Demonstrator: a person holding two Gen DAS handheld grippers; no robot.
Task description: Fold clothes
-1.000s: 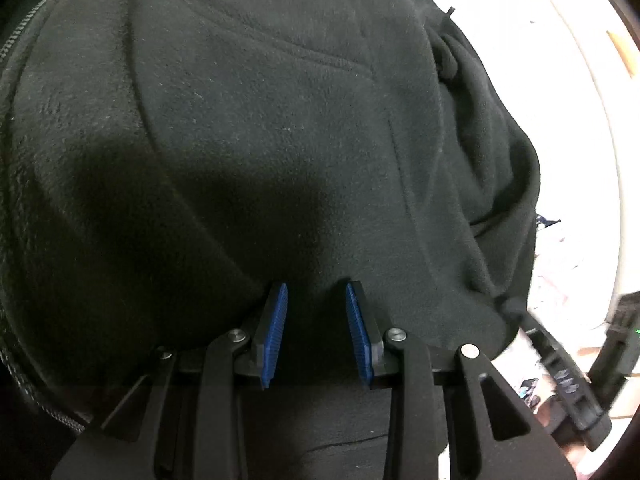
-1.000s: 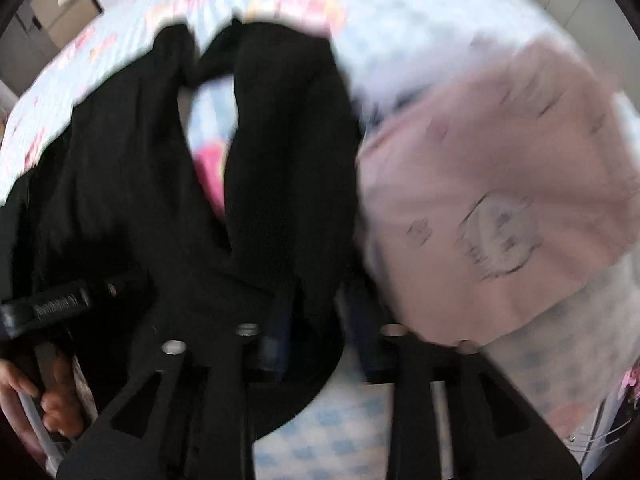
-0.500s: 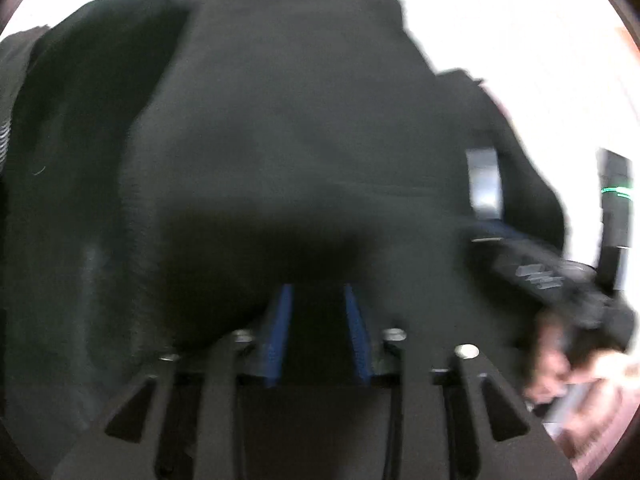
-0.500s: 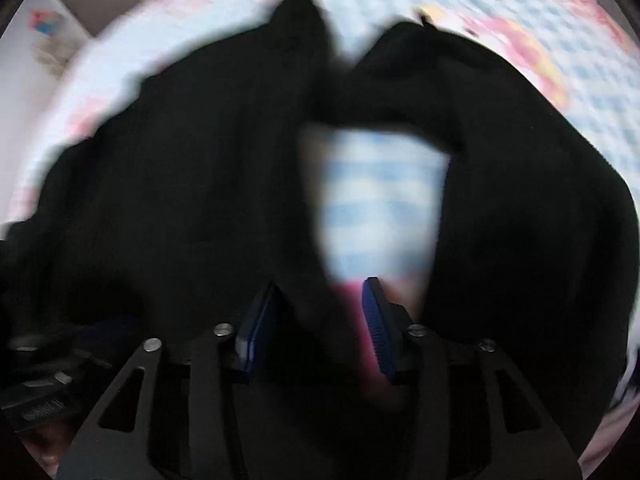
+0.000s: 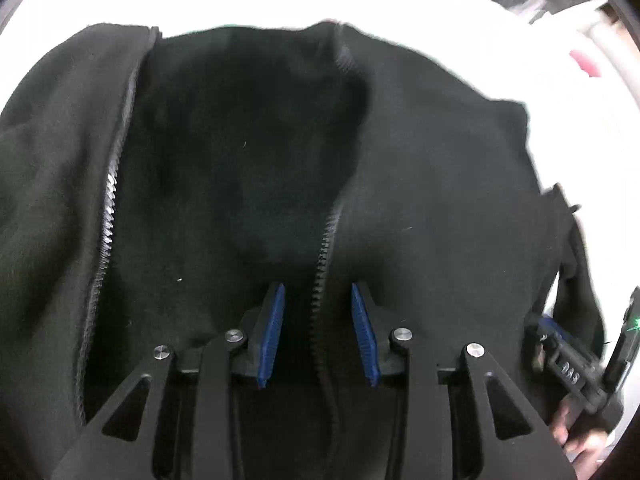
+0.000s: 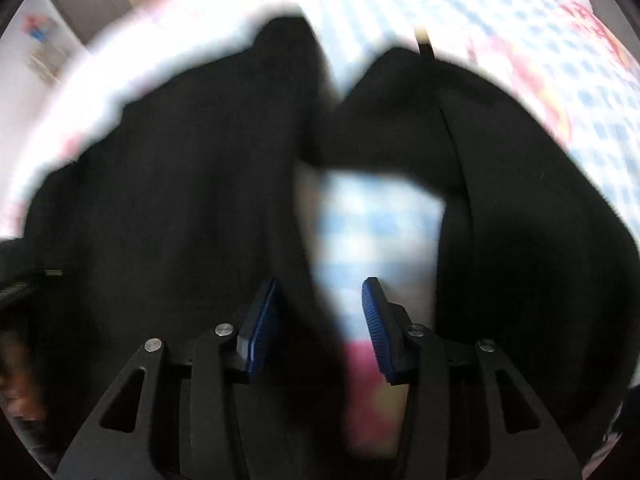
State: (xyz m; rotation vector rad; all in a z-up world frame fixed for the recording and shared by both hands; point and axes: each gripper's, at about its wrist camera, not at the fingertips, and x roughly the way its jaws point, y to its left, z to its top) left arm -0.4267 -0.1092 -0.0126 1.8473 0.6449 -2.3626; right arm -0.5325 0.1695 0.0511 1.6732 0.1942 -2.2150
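Black fleece zip jacket (image 5: 420, 184) lies spread, front open, on a bed w/ blue-check floral sheet (image 6: 380, 224); sheet shows thru a gap between two black folds in right wrist view. Left gripper (image 5: 318, 334) sits right over the jacket, jaws apart and just been opening, one zipper edge (image 5: 320, 280) running up between the pads, not pinched. Right gripper (image 6: 320, 324) also has jaws apart, just been widening, a black fold edge between them, nothing clamped; view is blurry. Judgement: fabric is soft, limp, light, bulky, so it'll sag and bunch, won't slip much. Zipper tape is the stiffest line, best pinch pts are zipper edge, hem or shoulder seam, both grippers well apart to keep it taut.
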